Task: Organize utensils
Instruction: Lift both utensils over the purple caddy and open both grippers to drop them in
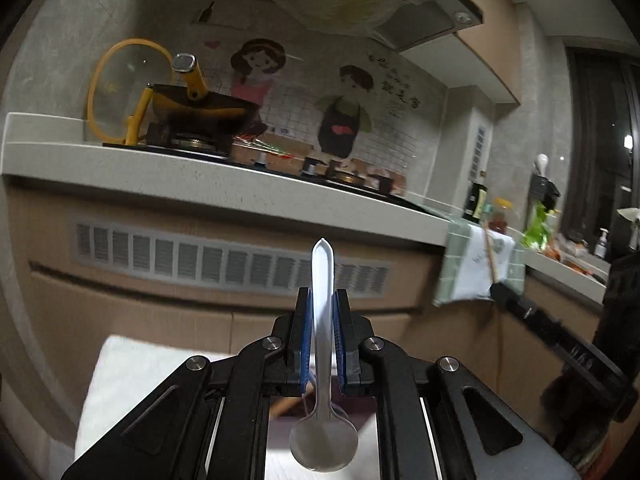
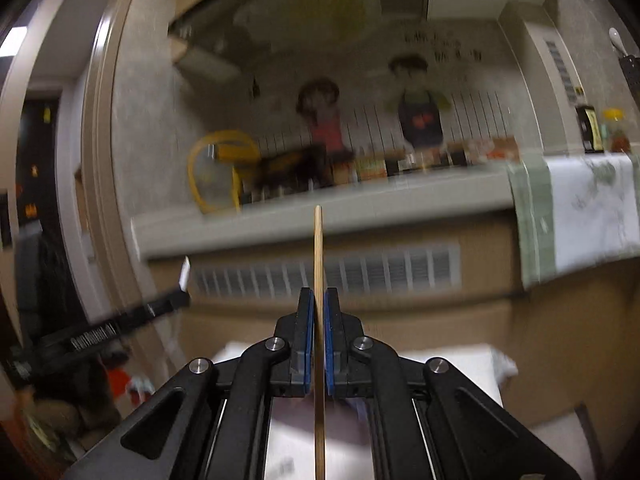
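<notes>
My left gripper [image 1: 322,300] is shut on a metal spoon [image 1: 322,280]. The spoon's handle points up past the blue pads and its bowl hangs below, close to the camera. My right gripper [image 2: 319,300] is shut on a thin wooden chopstick [image 2: 319,248] that stands upright between the blue pads. Both are held in the air in front of the kitchen counter. The right gripper [image 1: 504,292] with its chopstick shows at the right of the left wrist view. The left gripper [image 2: 176,300] with the spoon handle tip shows at the left of the right wrist view.
A grey counter [image 1: 240,184] runs across ahead with a stove, a dark pan [image 1: 200,108] and a yellow-rimmed glass lid [image 1: 120,88]. A green-and-white towel [image 1: 476,264] hangs over the counter edge. Bottles [image 1: 476,200] stand at the right. A white surface [image 1: 132,380] lies below the grippers.
</notes>
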A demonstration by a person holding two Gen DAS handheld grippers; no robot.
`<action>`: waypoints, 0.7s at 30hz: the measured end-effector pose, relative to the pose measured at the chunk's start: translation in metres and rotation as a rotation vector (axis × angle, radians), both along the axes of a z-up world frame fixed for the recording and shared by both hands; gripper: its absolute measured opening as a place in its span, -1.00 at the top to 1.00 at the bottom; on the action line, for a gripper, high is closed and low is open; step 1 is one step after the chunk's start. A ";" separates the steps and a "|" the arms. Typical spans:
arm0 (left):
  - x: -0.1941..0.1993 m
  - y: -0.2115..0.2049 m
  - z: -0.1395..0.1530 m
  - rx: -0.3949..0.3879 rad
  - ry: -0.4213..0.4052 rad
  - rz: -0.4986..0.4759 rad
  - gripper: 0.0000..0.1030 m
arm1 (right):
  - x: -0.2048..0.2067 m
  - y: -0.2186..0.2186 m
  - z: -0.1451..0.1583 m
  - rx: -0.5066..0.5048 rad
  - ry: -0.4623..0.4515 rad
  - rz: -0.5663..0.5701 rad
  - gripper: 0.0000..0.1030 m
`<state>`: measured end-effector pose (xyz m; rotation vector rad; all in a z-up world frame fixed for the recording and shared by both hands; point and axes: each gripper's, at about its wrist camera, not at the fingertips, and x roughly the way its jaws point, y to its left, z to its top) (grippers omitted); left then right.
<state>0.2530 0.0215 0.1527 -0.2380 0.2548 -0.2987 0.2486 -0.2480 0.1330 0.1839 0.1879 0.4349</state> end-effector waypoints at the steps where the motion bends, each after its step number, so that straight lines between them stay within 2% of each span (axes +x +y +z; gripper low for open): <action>1: 0.009 0.002 -0.002 -0.009 -0.001 0.009 0.80 | 0.015 0.002 0.006 0.022 -0.020 -0.009 0.92; 7: 0.061 0.026 -0.030 -0.088 0.006 0.050 0.80 | 0.078 0.020 -0.012 0.044 0.011 -0.060 0.92; 14: 0.100 0.014 -0.069 -0.061 0.041 0.070 0.80 | 0.131 0.046 -0.041 0.013 0.076 -0.071 0.92; 21: 0.117 0.001 -0.103 -0.047 0.035 0.092 0.80 | 0.164 0.064 -0.066 -0.011 0.118 -0.100 0.92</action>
